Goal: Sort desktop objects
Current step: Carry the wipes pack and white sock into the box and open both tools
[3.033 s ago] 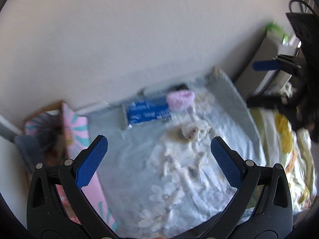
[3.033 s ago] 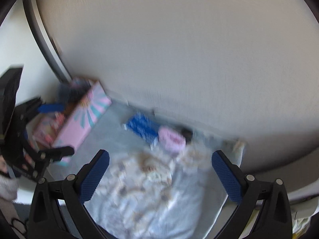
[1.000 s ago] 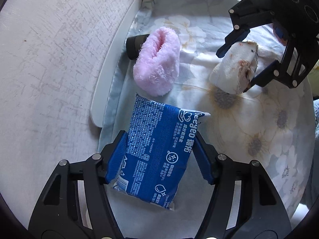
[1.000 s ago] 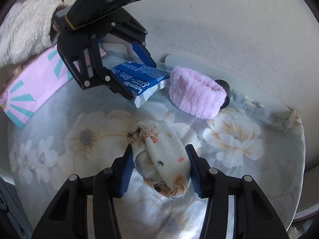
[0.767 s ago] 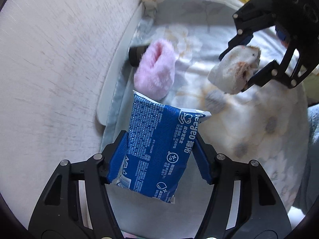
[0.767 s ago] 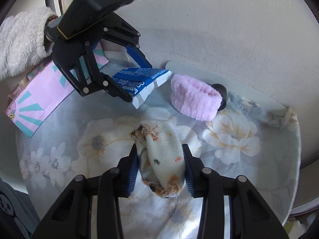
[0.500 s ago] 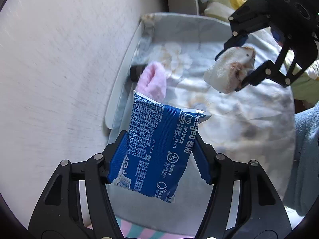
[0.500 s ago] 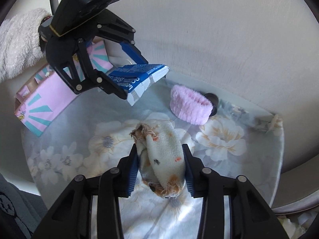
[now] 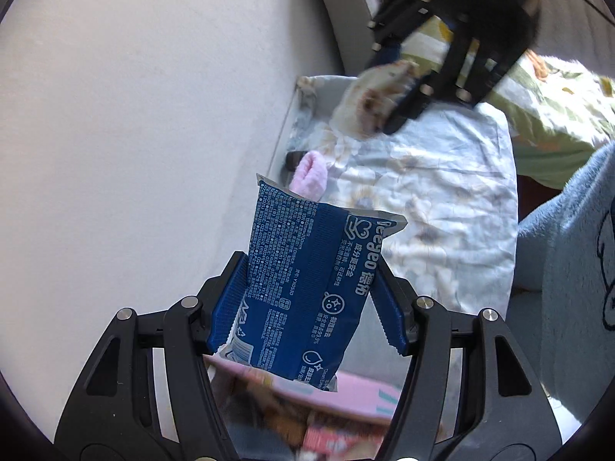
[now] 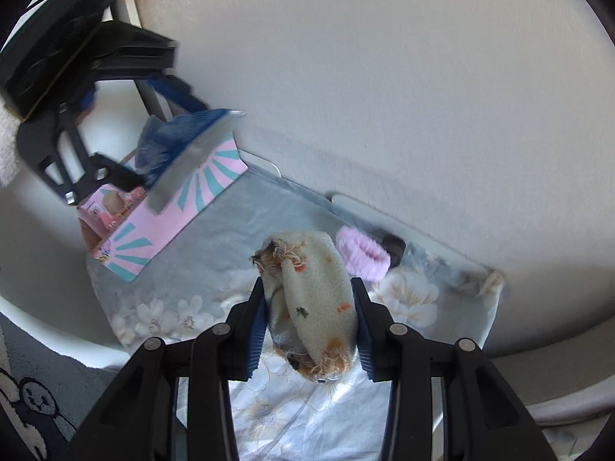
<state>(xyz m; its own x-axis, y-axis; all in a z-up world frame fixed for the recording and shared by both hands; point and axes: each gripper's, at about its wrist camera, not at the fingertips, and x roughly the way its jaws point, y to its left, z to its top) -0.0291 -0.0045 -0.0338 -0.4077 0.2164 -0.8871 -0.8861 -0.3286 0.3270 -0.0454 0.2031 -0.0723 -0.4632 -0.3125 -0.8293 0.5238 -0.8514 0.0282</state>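
My left wrist view looks down along the wall over the cloth (image 9: pixel 442 192); my right wrist view faces the wall, high above the same cloth (image 10: pixel 238 238).

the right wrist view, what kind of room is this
Probably a bedroom or living space at home: a small white table against a plain wall, draped in a floral cloth, with a pink storage box and patterned bedding nearby.
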